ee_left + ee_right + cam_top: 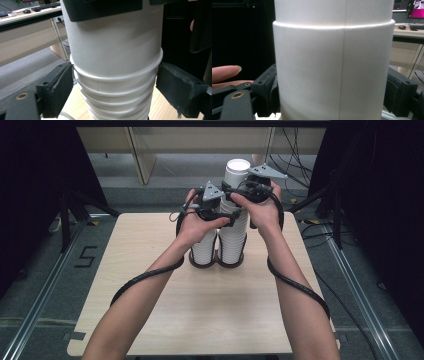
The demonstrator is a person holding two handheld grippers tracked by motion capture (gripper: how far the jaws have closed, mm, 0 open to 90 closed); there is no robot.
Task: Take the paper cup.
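Note:
A tall stack of white paper cups [234, 237] and a shorter stack [204, 247] stand side by side in a black two-ring holder [216, 265] on the wooden table [200, 315]. My left gripper [224, 214] is shut on the tall stack partway up. In the left gripper view its pads press the cup rims [115, 92] from both sides, around the left gripper's midpoint [116, 75]. Higher up, my right gripper [241, 187] is shut on the top cup [237, 170]. That cup's wall [332, 70] stands between the black jaws, at the right gripper's midpoint [332, 95].
Metal floor rails [40, 300] run along both sides of the table. Cables [300, 170] lie on the floor behind it on the right. Black curtains [35, 180] hang left and right, and desks [200, 140] stand at the back.

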